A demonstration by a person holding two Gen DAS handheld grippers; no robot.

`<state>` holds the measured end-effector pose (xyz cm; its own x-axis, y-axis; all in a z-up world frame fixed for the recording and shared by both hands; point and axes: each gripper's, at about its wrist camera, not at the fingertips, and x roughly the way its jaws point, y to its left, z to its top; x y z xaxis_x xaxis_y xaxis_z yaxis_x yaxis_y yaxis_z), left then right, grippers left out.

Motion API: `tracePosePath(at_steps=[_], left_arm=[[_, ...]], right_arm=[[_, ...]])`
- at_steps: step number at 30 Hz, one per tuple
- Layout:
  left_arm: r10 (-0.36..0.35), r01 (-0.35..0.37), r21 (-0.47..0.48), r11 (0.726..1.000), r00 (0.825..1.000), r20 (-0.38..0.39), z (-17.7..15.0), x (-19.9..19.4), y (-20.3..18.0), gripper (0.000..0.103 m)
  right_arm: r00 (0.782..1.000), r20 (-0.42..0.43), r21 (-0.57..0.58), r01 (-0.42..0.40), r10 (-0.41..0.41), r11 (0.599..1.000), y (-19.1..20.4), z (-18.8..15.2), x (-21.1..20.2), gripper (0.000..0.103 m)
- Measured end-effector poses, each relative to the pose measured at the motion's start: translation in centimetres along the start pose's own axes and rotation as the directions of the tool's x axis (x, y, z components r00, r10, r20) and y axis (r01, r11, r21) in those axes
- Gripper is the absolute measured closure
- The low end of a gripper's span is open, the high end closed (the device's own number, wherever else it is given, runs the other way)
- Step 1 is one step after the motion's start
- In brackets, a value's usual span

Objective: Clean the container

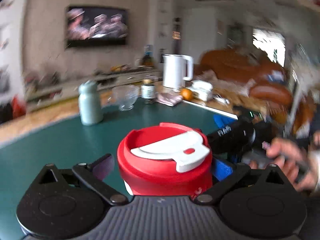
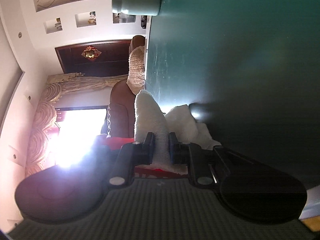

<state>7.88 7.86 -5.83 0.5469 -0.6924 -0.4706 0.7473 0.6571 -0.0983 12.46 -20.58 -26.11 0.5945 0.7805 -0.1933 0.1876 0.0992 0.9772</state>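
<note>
In the left wrist view, the left gripper (image 1: 163,168) clamps the red container (image 1: 165,167) upright over the green table (image 1: 60,140), its lid (image 1: 172,150) facing up. In the right wrist view, rolled sideways, the right gripper (image 2: 161,148) pinches a white cloth (image 2: 152,120) whose length runs forward.

Green table (image 1: 60,140): pale bottle (image 1: 90,104), glass bowl (image 1: 125,97), white kettle (image 1: 176,72).

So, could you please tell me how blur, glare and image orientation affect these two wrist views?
Left wrist view: the background room and the hand are motion-blurred, while the red container between the left gripper's fingers stays fairly sharp. Right wrist view: rolled sideways, the window blows out to white glare, and the white cloth in the right gripper is backlit.
</note>
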Motion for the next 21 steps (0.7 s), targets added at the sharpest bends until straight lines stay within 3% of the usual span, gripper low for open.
tracePosePath(at_steps=[3, 6, 9, 12, 17, 21], left_arm=[[0.038, -0.033, -0.113, 0.993, 0.998, 0.051, 0.1, -1.2, -0.6, 0.0], [0.173, -0.164, -0.134, 0.977, 0.983, 0.054, 0.0, -1.1, -2.5, 0.0], [0.308, -0.3, -0.145, 0.943, 0.951, 0.036, 0.2, -0.2, -4.5, 0.0], [0.398, -0.387, -0.17, 0.906, 0.916, 0.041, 0.6, 1.0, -6.1, 0.0], [0.478, -0.454, -0.259, 0.852, 0.878, 0.035, 1.1, 1.8, -6.3, 0.0], [0.488, -0.47, -0.242, 0.849, 0.873, 0.018, 0.8, 2.2, -5.9, 0.005]], right_arm=[[1.0, 0.005, -0.007, 0.003, -0.003, 1.0, 0.0, -0.3, -0.4, 0.084], [1.0, 0.012, -0.006, 0.003, -0.003, 1.0, 0.6, 0.6, 0.1, 0.084], [1.0, 0.02, -0.015, 0.009, -0.008, 1.0, 1.1, 1.3, 0.7, 0.084], [1.0, 0.029, -0.018, 0.01, -0.01, 1.0, 1.2, 1.1, 0.8, 0.084], [0.999, 0.037, -0.03, 0.022, -0.02, 0.999, 1.7, 1.0, 0.8, 0.084], [0.999, 0.041, -0.041, 0.026, -0.024, 0.999, 2.0, 0.9, 1.0, 0.084]])
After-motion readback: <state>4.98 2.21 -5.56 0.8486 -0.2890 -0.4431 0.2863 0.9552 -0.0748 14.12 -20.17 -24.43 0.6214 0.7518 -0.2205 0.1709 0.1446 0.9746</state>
